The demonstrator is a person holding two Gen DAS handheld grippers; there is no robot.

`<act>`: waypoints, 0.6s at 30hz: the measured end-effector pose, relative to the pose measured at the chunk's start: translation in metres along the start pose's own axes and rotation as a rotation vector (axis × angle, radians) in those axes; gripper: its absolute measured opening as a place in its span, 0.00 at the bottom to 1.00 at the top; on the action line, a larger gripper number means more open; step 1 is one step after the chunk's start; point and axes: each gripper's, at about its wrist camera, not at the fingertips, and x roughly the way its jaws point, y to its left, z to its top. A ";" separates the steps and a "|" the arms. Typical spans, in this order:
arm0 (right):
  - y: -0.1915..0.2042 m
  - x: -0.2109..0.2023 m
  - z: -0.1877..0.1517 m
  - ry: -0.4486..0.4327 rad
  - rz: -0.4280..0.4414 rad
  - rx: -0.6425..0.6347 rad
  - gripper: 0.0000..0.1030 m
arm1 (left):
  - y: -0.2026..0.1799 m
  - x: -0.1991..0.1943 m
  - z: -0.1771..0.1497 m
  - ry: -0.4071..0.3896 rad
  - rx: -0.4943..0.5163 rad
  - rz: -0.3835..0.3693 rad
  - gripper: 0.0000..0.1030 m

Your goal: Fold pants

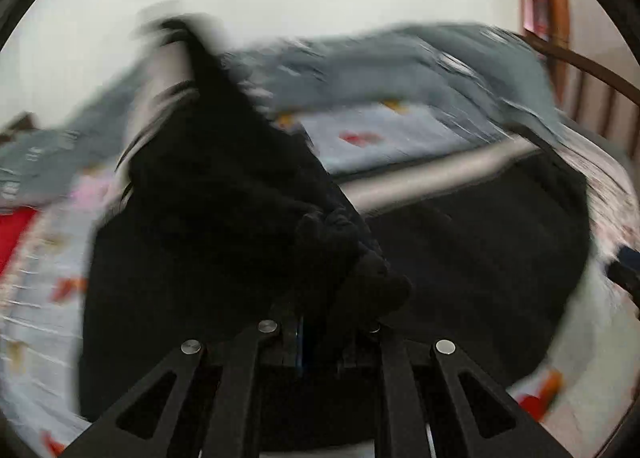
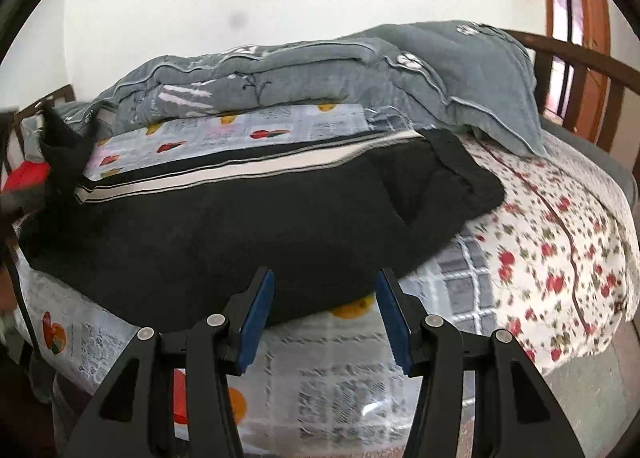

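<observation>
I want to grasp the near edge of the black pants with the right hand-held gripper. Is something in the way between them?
Nothing visible stands between. The right hand-held gripper is open, and only bare bed sheet lies before the near edge of the black pants.

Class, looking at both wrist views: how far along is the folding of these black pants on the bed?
Done: the pants lie lengthwise on the bed, seemingly leg over leg, white side stripe along the far edge.
In hand: the left gripper is shut on a bunch of black fabric and lifts that end up.
Left: the right gripper is open, empty at the near edge; the lifted end is not yet laid over.
</observation>
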 end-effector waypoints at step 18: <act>0.061 0.006 0.017 0.012 0.108 -0.017 0.51 | 0.086 -0.075 -0.056 -0.039 -0.268 -0.048 0.69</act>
